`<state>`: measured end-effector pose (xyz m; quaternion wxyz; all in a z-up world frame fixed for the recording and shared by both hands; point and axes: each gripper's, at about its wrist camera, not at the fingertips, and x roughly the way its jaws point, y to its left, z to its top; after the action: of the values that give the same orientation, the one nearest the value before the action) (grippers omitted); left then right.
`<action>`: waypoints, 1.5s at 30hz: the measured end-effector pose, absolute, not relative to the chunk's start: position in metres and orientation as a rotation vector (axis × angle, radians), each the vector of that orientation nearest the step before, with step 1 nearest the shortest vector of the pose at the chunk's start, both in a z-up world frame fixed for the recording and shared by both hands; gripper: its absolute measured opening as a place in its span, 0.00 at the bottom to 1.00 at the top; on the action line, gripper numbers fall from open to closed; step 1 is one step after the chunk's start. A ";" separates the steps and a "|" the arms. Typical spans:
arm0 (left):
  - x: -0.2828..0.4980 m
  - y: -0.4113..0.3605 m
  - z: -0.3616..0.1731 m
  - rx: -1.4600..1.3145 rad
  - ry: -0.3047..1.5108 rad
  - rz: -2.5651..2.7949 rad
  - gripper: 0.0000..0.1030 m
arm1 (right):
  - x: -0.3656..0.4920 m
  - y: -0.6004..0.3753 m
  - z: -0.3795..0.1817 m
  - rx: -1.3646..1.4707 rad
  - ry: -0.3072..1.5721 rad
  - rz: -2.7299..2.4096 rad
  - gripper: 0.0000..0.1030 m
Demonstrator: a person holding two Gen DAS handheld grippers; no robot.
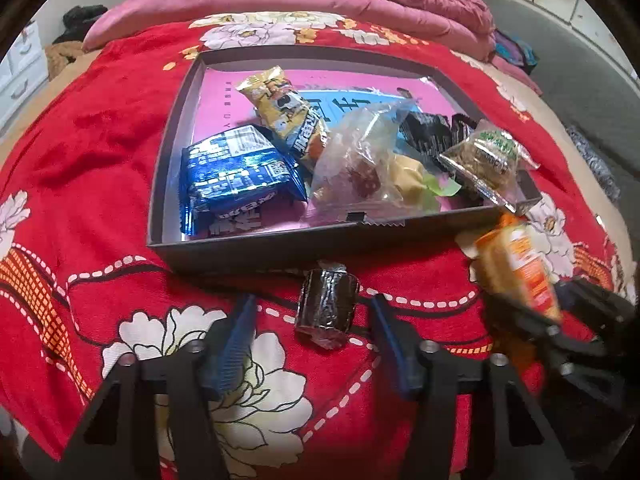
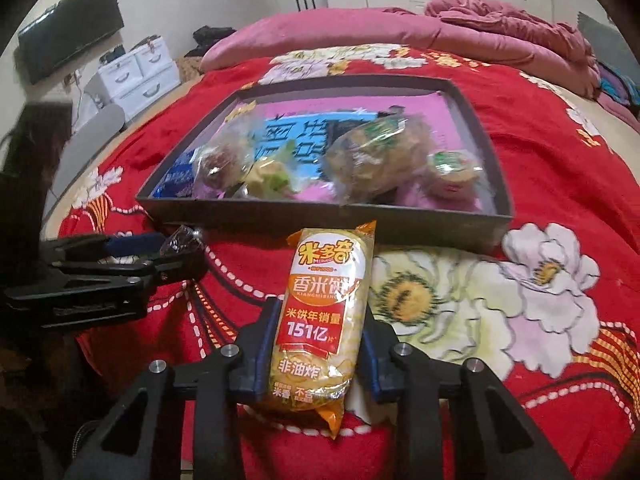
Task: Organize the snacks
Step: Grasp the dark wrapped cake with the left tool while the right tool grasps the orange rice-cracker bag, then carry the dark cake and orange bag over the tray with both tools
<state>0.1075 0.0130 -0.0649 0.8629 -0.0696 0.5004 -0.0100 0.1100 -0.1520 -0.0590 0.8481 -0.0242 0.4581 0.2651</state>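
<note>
Right tongs: clenched on the rice cracker pack, held near the box.
Left tongs: released, straddling the dark wrapped snack on the bed.
Risk: the slick pack could slip free, or snag the box's near wall.

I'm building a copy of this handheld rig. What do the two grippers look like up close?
Both look alike. The left gripper and right gripper have matte black angular frames with triangular cut-outs and round silver bolt heads. Each carries two fingers lined with ribbed blue pads. No cables, markings or sleeves show.
</note>
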 end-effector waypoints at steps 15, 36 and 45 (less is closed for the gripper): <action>0.098 0.018 -0.053 -0.189 1.028 -0.069 0.28 | 0.120 -0.201 -0.036 0.117 0.906 0.507 0.35; 0.093 0.015 -0.013 -0.229 0.948 -0.100 0.28 | 0.130 -0.223 -0.024 0.191 0.850 0.466 0.35; 0.111 0.005 -0.009 -0.233 0.941 -0.116 0.28 | 0.141 -0.229 -0.022 0.214 0.840 0.451 0.35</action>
<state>0.1114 0.0050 -0.0092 0.8832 -0.1122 0.4519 -0.0559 0.1405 -0.2290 -0.0225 0.8829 0.1029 0.4036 0.2167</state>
